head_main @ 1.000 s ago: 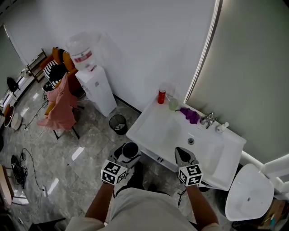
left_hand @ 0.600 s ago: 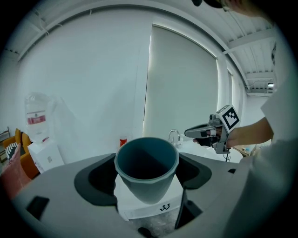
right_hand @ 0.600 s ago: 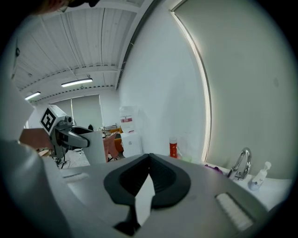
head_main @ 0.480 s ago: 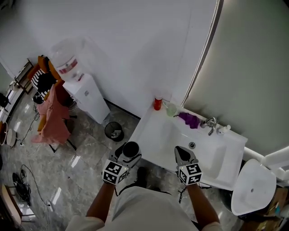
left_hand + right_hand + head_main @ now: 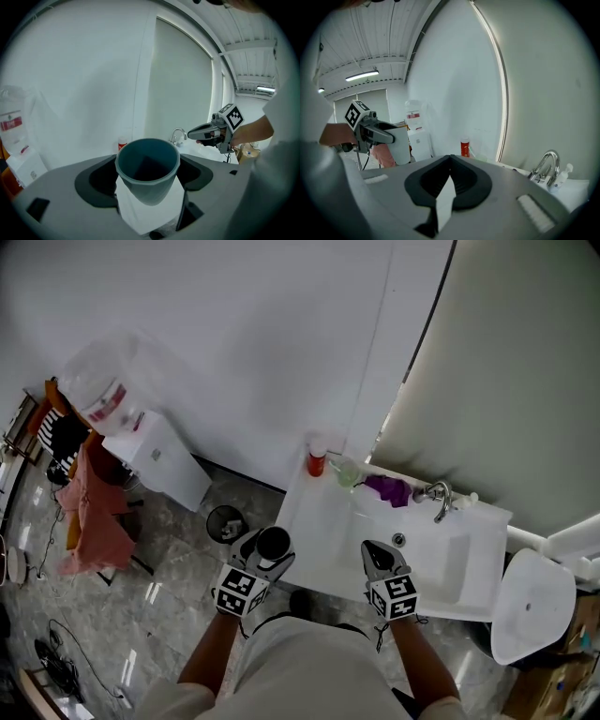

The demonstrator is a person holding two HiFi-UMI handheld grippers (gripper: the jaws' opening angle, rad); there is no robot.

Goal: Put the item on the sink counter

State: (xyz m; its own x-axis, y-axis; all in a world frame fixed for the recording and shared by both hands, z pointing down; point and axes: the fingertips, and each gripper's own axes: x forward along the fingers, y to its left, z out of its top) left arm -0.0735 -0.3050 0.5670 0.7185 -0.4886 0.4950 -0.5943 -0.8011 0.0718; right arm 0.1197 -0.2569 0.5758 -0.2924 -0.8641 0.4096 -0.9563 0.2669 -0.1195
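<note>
Here the left gripper [image 5: 265,547] clasped the cup [image 5: 147,174] in wide-set jaws, just off the counter's [image 5: 323,521] front-left corner. The right gripper [image 5: 379,559] had its jaws pressed together, empty

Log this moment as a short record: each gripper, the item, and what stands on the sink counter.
left gripper: closed on the teal cup, which is upright
right gripper: jaws together, nothing between them
sink counter: white, at the wall
on the counter: red bottle, green cup, purple cloth, faucet
task state: teal cup held, not yet set down
</note>
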